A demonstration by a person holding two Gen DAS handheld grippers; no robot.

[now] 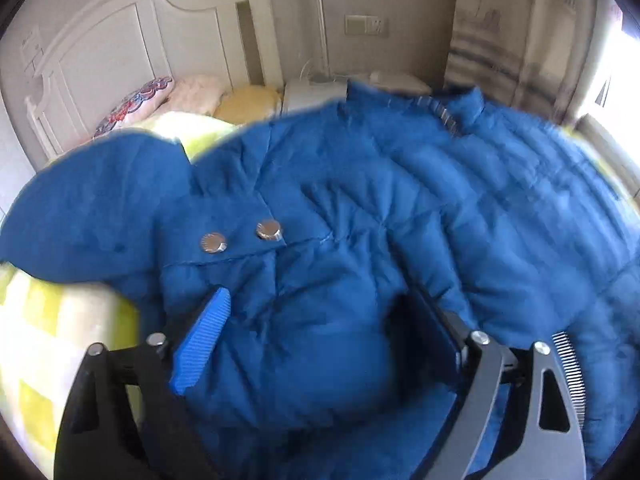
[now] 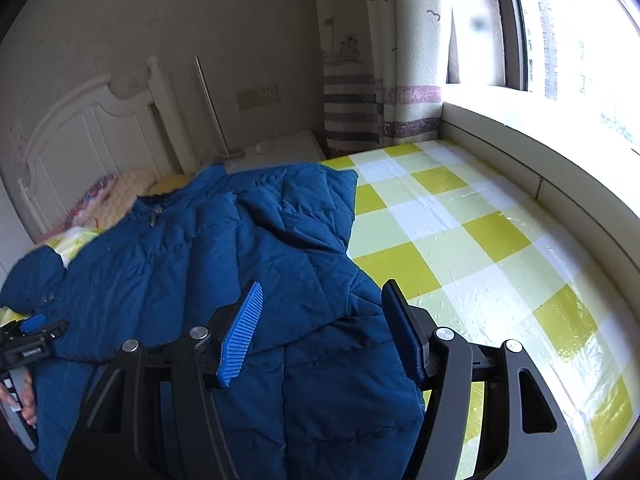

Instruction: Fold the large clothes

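Note:
A large blue quilted jacket [image 1: 360, 208] lies spread on a bed; it also shows in the right wrist view [image 2: 208, 248]. Its sleeve cuff with two metal snaps [image 1: 240, 236] lies just ahead of my left gripper [image 1: 320, 320]. The left gripper is open, its jaws wide apart with puffy jacket fabric bulging between them. My right gripper [image 2: 324, 320] is open above the jacket's lower right edge. The left gripper also appears at the far left of the right wrist view [image 2: 32, 328], held by a hand.
The bed has a yellow, green and white checked sheet [image 2: 480, 240]. Pillows [image 1: 192, 96] lie by the white headboard [image 1: 120, 40]. A bedside cabinet [image 1: 316, 92], a curtain [image 2: 380, 80] and a window ledge [image 2: 540, 168] border the bed.

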